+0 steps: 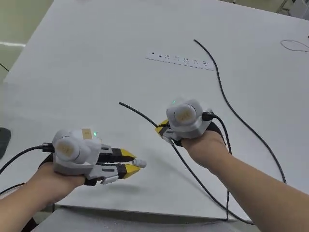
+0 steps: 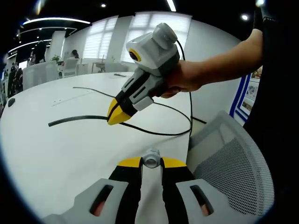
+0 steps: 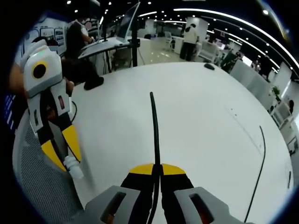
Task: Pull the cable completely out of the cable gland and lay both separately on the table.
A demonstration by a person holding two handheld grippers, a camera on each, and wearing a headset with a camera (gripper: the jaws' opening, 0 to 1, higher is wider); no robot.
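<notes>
The small grey-white cable gland [image 1: 139, 164] is pinched at the tips of my left gripper [image 1: 131, 163], just above the table near its front edge. In the left gripper view the gland [image 2: 151, 157] sits between the yellow jaws of the left gripper [image 2: 151, 163]. My right gripper [image 1: 161, 129] is shut on the thin black cable [image 1: 137, 113], whose free end points away to the left. In the right gripper view the cable [image 3: 154, 126] runs straight out from the right gripper [image 3: 156, 169]. Gland and cable are apart, with a gap between the grippers.
A white power strip [image 1: 179, 60] lies further back on the white table [image 1: 87, 72]. A second black cable [image 1: 227, 99] curves past the right hand. A thin wire loop [image 1: 294, 46] lies at the far right. A mesh chair [image 2: 229, 158] stands at the table's front edge.
</notes>
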